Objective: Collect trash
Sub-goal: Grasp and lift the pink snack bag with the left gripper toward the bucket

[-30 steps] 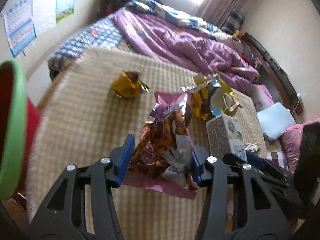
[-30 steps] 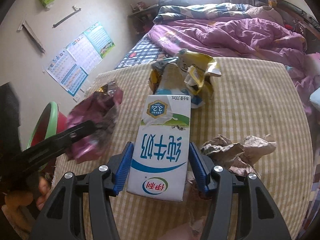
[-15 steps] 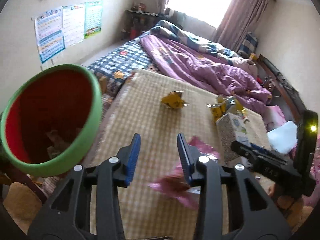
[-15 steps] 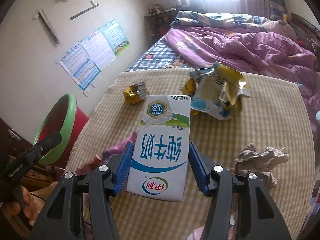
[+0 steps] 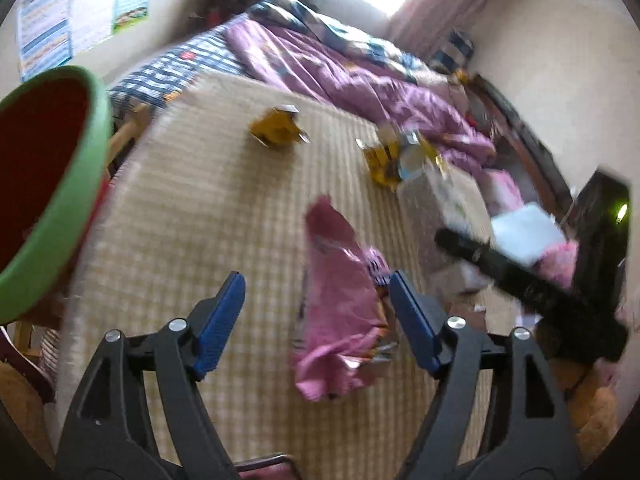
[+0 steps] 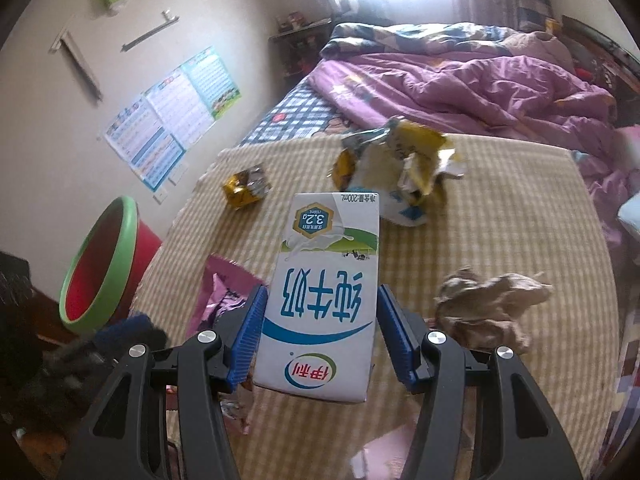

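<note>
Here pink wrapper lies, seemingly loose, between opening left gripper.

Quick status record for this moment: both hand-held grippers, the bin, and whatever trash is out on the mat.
left hand-held gripper: jaws opening, pads off the pink snack bag lying on the mat
right hand-held gripper: shut on milk carton
bin: red, green rim, beside the mat's edge
other trash on mat: small gold wrapper, yellow torn bag, crumpled brown paper
background: bed with purple quilt
</note>
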Action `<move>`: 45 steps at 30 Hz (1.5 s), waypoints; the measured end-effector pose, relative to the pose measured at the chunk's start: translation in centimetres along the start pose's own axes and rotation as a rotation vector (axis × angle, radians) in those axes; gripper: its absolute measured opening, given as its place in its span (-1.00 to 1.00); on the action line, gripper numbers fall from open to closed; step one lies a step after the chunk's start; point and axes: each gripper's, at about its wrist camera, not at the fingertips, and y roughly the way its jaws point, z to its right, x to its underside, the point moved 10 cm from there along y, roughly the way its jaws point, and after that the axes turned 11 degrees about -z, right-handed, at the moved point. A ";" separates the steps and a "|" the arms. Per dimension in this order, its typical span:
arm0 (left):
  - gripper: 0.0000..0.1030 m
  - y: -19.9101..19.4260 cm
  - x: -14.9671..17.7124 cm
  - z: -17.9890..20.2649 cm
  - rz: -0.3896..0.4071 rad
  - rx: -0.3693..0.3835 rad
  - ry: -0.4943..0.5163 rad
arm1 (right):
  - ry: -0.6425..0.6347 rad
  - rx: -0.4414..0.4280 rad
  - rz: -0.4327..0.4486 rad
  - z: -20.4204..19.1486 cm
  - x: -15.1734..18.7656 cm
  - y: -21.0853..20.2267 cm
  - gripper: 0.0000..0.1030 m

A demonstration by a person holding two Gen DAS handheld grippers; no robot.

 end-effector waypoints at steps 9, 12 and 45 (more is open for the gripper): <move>-0.02 4.0 2.0 1.5 -0.111 -0.006 0.054 | 0.032 -0.007 -0.008 0.7 0.5 -0.2 0.06; -0.04 1.9 1.1 0.6 -0.036 -0.037 0.047 | 0.020 -0.015 -0.006 0.1 0.4 -0.3 0.06; -0.03 -13.9 -1.7 -11.9 0.375 -0.454 -0.135 | -0.251 -0.085 0.086 -13.0 -1.9 -0.5 0.06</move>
